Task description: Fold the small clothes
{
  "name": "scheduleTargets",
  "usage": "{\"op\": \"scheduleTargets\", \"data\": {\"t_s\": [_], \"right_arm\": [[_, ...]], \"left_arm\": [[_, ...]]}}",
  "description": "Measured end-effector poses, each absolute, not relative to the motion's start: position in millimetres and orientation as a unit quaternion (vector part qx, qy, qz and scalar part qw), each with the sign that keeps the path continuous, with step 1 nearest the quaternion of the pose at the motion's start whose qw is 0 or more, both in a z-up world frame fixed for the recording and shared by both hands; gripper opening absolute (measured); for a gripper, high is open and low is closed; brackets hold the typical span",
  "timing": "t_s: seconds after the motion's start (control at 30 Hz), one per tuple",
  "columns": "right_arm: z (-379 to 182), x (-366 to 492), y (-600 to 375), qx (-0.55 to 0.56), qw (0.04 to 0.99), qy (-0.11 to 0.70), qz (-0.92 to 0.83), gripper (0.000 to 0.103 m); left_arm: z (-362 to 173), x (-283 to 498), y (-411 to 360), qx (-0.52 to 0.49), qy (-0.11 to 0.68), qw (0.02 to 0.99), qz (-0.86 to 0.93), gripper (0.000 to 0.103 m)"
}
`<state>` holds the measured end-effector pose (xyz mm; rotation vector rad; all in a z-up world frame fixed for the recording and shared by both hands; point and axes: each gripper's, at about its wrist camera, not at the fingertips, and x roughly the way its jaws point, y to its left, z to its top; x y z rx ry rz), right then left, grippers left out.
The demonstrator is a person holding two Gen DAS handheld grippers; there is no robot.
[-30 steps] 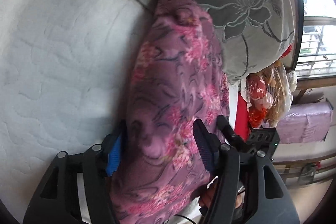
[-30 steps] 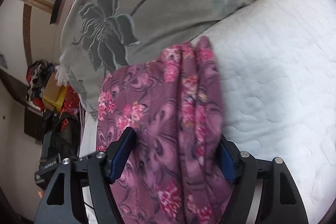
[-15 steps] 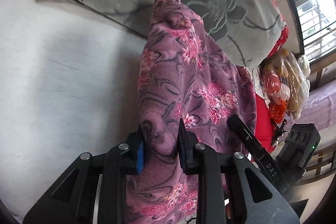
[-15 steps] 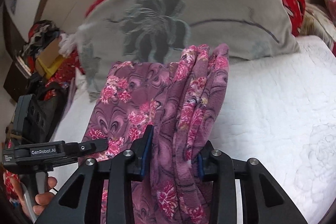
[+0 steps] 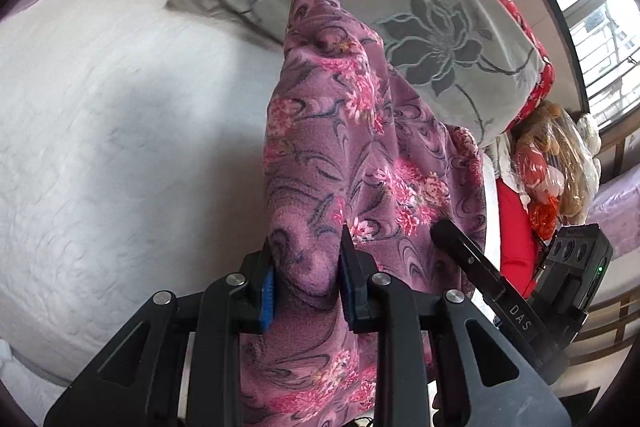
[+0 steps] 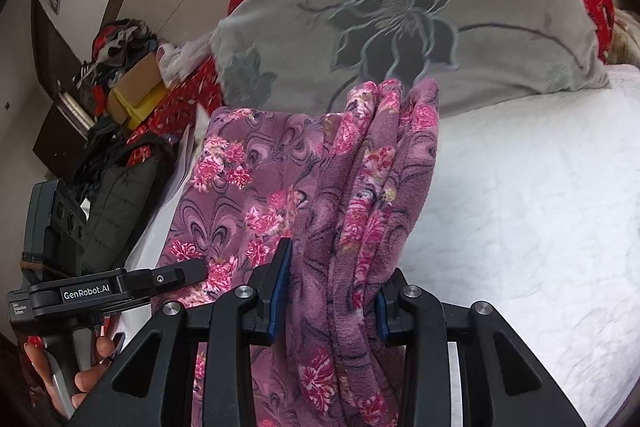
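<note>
Big white quilted bed [image 5: 120,147] underneath. Soft purple fleece garment with pink flowers [image 5: 360,155] hanging bunched above the bed, pinched by left claw [image 5: 306,281] and right claw [image 6: 330,297]. Lifting step. Next, probably: lower, spread flat, fold.

Left claw [image 5: 306,277] pinches purple floral garment [image 5: 360,163], seemingly above bed [image 5: 120,147].

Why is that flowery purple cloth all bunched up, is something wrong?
Nothing looks damaged or spilled. The purple floral garment is gathered into thick folds because the left claw and right claw each pinch a bunch of it, above the white quilt.
</note>
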<state>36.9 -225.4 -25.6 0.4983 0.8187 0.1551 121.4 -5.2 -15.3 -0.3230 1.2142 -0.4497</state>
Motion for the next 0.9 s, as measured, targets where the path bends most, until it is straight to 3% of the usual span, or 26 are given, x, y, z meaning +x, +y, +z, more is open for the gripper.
{"op": "scheduleTargets", "data": {"t_s": [0.2, 0.3, 0.37, 0.6, 0.73, 0.83, 0.9], "right_arm": [[-56, 39, -206, 0.237, 0.867, 0.433, 0.076, 0.035], [-82, 41, -205, 0.228, 0.852, 0.469, 0.053, 0.041], [-91, 39, -216, 0.259, 0.846, 0.463, 0.052, 0.048], [-55, 41, -247, 0.242, 0.876, 0.418, 0.002, 0.051], [-38, 55, -224, 0.162, 0.907, 0.388, 0.035, 0.047], [-52, 74, -210, 0.126, 0.906, 0.401, 0.042, 0.029], [-72, 87, -212, 0.11, 0.896, 0.431, 0.018, 0.026]], "left_arm": [[-59, 116, 17, -0.154, 0.598, 0.766, -0.179, 0.025], [-76, 119, 29, -0.169, 0.606, 0.756, -0.181, 0.035], [-74, 121, 39, -0.18, 0.605, 0.752, -0.191, 0.034], [-23, 140, 24, -0.127, 0.531, 0.812, -0.205, 0.034], [-30, 166, -17, -0.076, 0.528, 0.82, -0.208, 0.034], [-56, 188, -36, -0.045, 0.546, 0.817, -0.181, 0.034], [-73, 198, -38, -0.045, 0.56, 0.81, -0.168, 0.035]]}}
